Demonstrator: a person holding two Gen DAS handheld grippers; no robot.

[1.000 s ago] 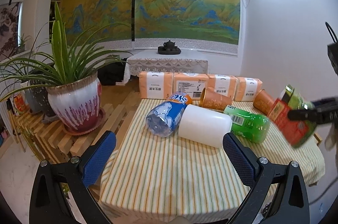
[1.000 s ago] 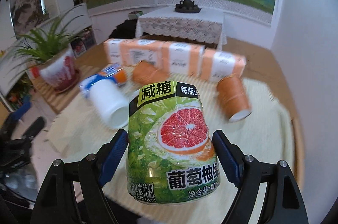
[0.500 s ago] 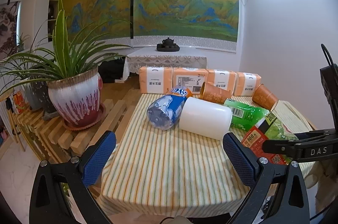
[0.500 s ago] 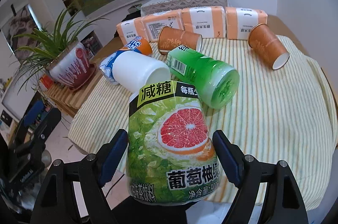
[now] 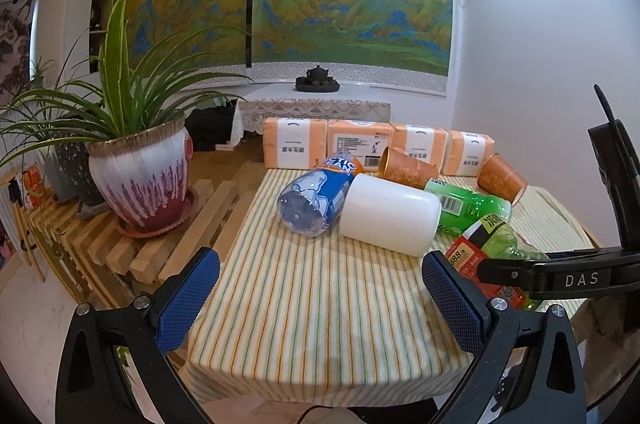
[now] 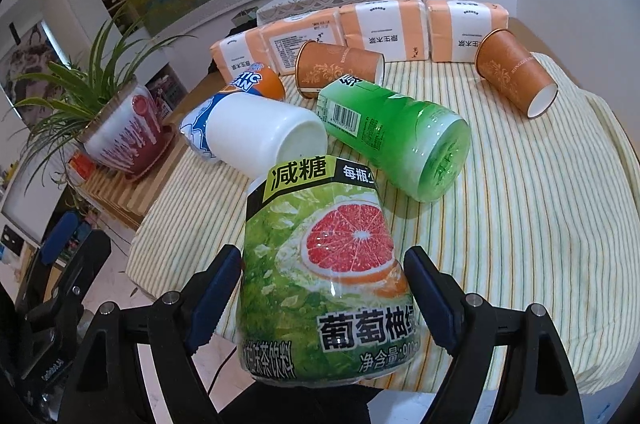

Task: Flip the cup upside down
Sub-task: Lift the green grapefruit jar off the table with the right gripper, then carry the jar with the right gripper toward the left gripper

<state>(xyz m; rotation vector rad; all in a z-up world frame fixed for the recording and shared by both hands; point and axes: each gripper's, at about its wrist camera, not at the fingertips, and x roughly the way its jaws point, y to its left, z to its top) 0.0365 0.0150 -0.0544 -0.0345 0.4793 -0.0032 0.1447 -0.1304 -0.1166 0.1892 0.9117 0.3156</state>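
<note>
My right gripper (image 6: 324,276) has a green grapefruit-label drink container (image 6: 320,264) between its blue pads, and both pads touch its sides. The jaws have just been opening slightly. In the left wrist view this container (image 5: 496,244) sits tilted and low over the striped tablecloth (image 5: 312,288) at the front right, with the right gripper (image 5: 560,276) beside it. A white cup (image 6: 260,136) lies on its side mid-table. Two orange paper cups (image 6: 340,66) (image 6: 516,72) lie on their sides further back. My left gripper (image 5: 320,296) hovers open and empty over the table's near edge.
A blue-label bottle (image 5: 316,196) and a green bottle (image 6: 396,140) lie on their sides against the white cup. Orange tissue packs (image 5: 352,144) line the table's far edge. A potted plant (image 5: 140,176) stands on a slatted wooden bench left of the table.
The right gripper has come down with the grapefruit container from the far right to low over the table's front right. The left gripper has stayed put.
</note>
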